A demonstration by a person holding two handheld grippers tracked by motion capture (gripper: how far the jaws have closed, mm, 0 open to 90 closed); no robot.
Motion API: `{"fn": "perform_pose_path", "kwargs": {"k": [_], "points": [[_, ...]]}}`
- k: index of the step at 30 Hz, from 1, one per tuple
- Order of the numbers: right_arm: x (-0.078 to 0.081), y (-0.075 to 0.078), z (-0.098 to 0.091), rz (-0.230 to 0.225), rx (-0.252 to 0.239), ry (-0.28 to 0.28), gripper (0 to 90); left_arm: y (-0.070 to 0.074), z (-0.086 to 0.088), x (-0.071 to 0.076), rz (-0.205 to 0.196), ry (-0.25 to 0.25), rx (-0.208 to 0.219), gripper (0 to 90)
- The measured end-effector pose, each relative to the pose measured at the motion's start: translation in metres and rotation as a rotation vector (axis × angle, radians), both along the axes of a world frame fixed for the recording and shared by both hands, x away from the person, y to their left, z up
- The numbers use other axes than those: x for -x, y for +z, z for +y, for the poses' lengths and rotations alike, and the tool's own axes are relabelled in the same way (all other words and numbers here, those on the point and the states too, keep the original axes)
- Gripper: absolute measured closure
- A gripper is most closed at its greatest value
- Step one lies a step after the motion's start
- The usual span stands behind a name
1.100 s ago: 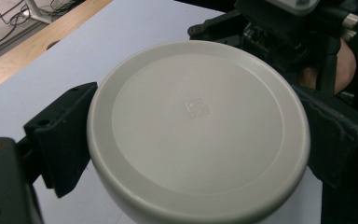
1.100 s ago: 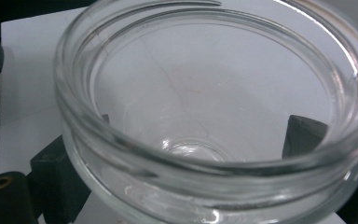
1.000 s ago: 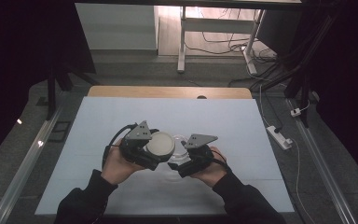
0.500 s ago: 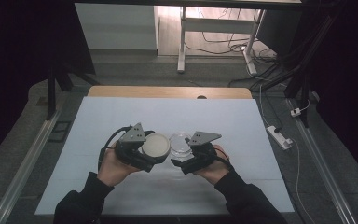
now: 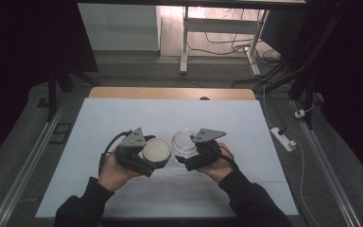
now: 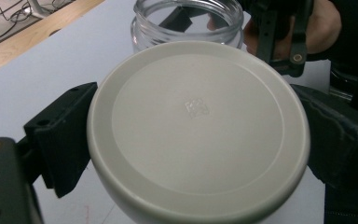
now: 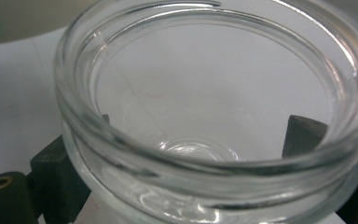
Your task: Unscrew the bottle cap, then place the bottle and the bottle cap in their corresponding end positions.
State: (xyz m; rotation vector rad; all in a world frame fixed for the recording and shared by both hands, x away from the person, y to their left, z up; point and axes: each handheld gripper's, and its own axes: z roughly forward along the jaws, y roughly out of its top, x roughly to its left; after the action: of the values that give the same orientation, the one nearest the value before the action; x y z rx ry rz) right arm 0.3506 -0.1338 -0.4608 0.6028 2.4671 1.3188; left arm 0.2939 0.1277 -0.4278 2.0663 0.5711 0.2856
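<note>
Left gripper (image 5: 147,158) is clamped on an off-white lid (image 5: 156,149), its jaws against opposite edges; right gripper (image 5: 187,156) grips a clear glass jar (image 5: 184,140), mouth up. Both are held above the white table (image 5: 99,123), lid just beside the jar's open mouth.

Your left lid (image 6: 198,126) looks matt, smooth, off-white plastic. Your right jar (image 7: 205,116) is clear, glossy glass. The table (image 5: 170,113) cover looks matt.

high view: above near edge, facing forward-down over whole table (image 5: 123,118) | left gripper view: close over lid (image 6: 198,126), facing right toward jar (image 6: 186,21) | right gripper view: very close into jar mouth | shared: jar
</note>
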Motion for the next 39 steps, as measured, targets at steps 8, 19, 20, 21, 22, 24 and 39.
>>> {"fn": "perform_pose_path", "kwargs": {"k": [8, 19, 20, 21, 22, 24, 39], "points": [[-0.009, 0.000, 0.000, -0.004, 0.002, -0.018, 6.7, -0.005, -0.004, 0.003, -0.006, -0.014, -0.007, 7.9], [-0.023, -0.002, 0.001, 0.000, 0.000, -0.043, 6.7, -0.014, -0.011, 0.003, -0.005, -0.036, -0.017, 7.9], [-0.023, -0.002, 0.001, 0.000, 0.000, -0.043, 6.7, -0.015, -0.012, 0.003, -0.004, -0.038, -0.017, 7.9], [-0.024, -0.002, 0.001, 0.001, 0.002, -0.044, 6.7, -0.016, -0.013, 0.003, -0.004, -0.039, -0.017, 7.9], [-0.026, -0.002, 0.001, -0.001, 0.002, -0.048, 6.7, -0.017, -0.013, 0.003, -0.002, -0.041, -0.018, 7.9], [-0.027, -0.001, 0.001, 0.000, -0.001, -0.049, 6.7, -0.018, -0.015, 0.003, -0.001, -0.045, -0.017, 7.9], [-0.039, -0.001, 0.011, -0.003, 0.000, -0.052, 6.7, -0.036, -0.027, 0.002, 0.010, -0.073, -0.014, 7.9]]}}
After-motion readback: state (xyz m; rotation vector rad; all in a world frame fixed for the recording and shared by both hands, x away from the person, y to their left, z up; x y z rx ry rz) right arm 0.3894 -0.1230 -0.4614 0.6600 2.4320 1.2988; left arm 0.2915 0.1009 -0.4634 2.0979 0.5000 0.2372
